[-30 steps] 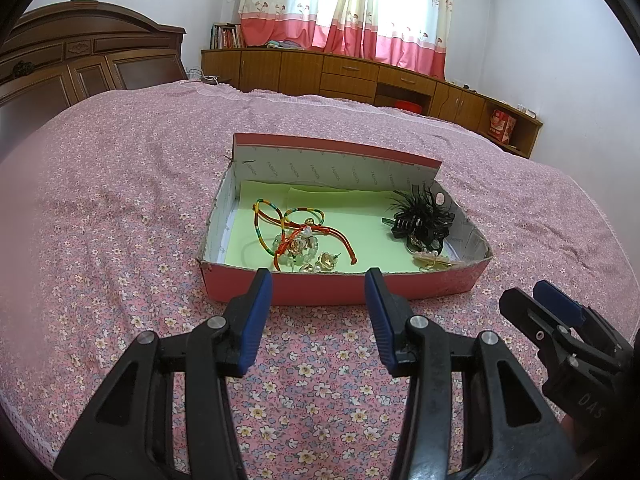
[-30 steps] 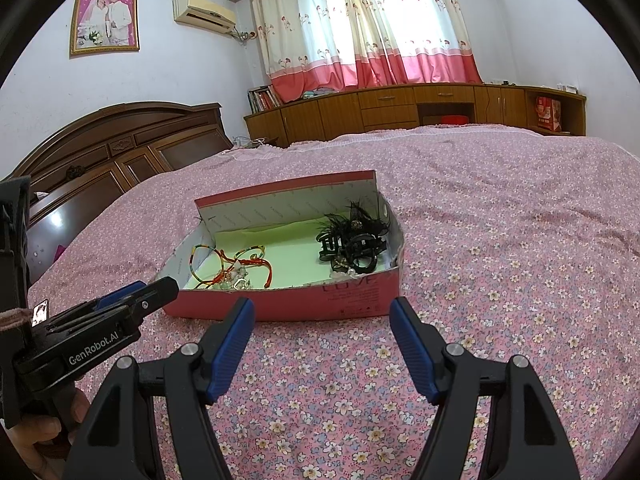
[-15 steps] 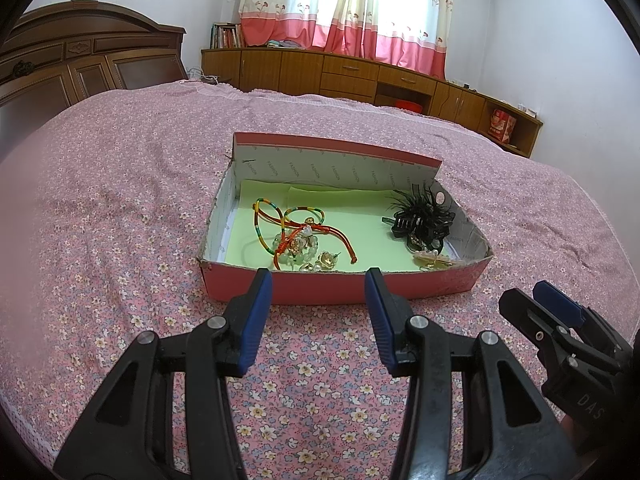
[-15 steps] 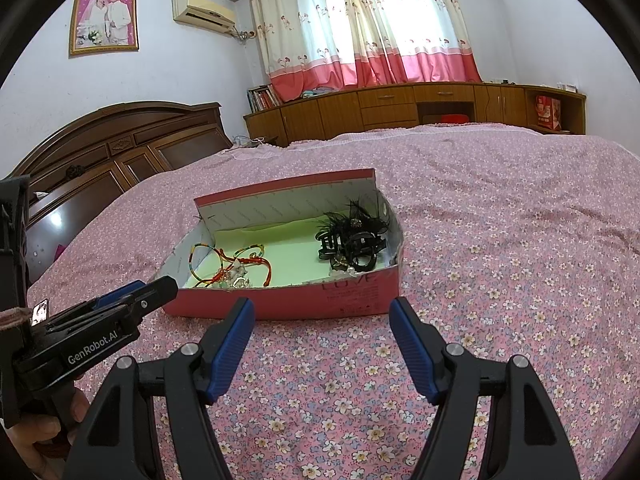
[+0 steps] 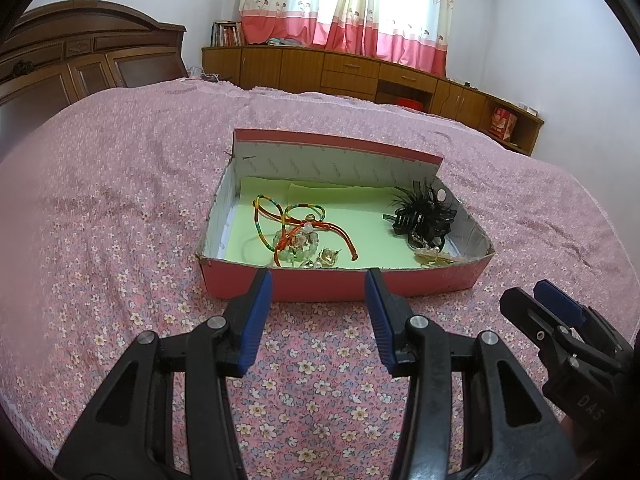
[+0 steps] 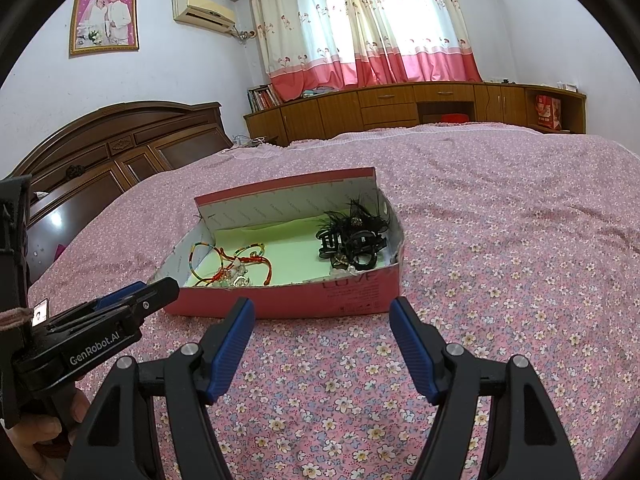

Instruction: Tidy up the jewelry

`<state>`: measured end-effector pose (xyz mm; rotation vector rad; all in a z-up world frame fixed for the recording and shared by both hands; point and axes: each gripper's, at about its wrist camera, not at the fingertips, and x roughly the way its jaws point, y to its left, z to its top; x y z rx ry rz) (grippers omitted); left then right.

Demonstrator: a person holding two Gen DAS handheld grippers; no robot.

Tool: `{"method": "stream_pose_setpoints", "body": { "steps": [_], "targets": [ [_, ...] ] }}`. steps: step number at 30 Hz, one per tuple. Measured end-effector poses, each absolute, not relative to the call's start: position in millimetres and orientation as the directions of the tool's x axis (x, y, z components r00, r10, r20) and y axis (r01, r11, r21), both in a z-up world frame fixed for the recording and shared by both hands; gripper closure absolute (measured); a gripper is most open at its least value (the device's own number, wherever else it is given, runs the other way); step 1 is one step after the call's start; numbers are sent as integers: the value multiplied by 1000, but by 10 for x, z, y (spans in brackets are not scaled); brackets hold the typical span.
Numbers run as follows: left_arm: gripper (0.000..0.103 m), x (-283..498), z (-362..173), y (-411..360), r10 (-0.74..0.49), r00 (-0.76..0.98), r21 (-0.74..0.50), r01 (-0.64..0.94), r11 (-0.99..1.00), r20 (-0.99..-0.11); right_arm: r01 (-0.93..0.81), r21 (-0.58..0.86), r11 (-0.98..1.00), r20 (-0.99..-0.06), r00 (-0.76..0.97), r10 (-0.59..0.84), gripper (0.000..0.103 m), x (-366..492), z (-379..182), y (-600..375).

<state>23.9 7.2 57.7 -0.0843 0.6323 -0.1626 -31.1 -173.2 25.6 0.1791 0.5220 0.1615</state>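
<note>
Before the pink box (image 5: 344, 284), left tongs (image 5: 318, 276) gape; right tongs (image 6: 322, 306) likewise.

The left hand-held gripper (image 5: 318, 312) is level and points forward, its two blue-padded fingers (image 5: 256, 320) spread apart with nothing between them. The right hand-held gripper (image 6: 322, 344) sits just beside it on the right, fingers (image 6: 412, 346) spread a little wider, also holding nothing. From the right wrist view, a bare hand (image 6: 36, 436) wraps the left gripper's handle at the lower left edge. Both grippers hang in the air side by side.
</note>
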Motion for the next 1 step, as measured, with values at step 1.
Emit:
{"method": "stream_pose_setpoints", "body": {
  "steps": [1],
  "targets": [
    [63, 240, 572, 71, -176, 794, -127, 125, 984, -582, -107, 211, 972, -480, 854, 199, 31, -315, 251, -1733]
  ]
}}
